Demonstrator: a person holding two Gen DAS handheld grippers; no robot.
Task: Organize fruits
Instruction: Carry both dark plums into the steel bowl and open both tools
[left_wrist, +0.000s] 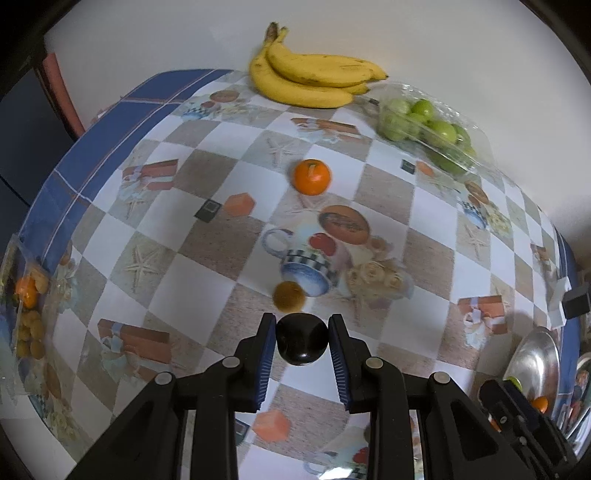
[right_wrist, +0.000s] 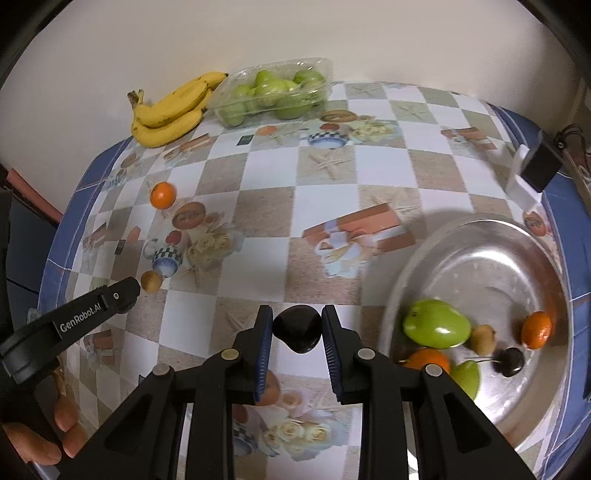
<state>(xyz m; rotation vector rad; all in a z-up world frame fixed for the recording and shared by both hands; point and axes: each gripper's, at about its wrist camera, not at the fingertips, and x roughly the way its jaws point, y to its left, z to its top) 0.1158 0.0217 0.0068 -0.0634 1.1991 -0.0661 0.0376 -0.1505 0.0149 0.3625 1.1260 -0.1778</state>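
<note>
My left gripper (left_wrist: 303, 322) is shut on a dark round fruit (left_wrist: 302, 339) just above the checked tablecloth. A small brown fruit (left_wrist: 288, 295) lies right ahead of it, and a tangerine (left_wrist: 311, 176) farther back. My right gripper (right_wrist: 297, 314) is shut on another dark fruit (right_wrist: 297, 330), to the left of the metal plate (right_wrist: 498, 254). That plate holds a green fruit (right_wrist: 436, 325), tangerines (right_wrist: 537, 329), a brown fruit and a stemmed dark fruit (right_wrist: 511, 362). In the right wrist view the left gripper (right_wrist: 127, 290) shows from the side, by the brown fruit (right_wrist: 151, 281).
Bananas (left_wrist: 306, 77) and a clear box of green fruits (left_wrist: 424, 125) sit at the back by the wall. A black box on a white stand (right_wrist: 535, 166) stands behind the plate. A plastic pack of fruit (left_wrist: 26, 295) lies at the left table edge.
</note>
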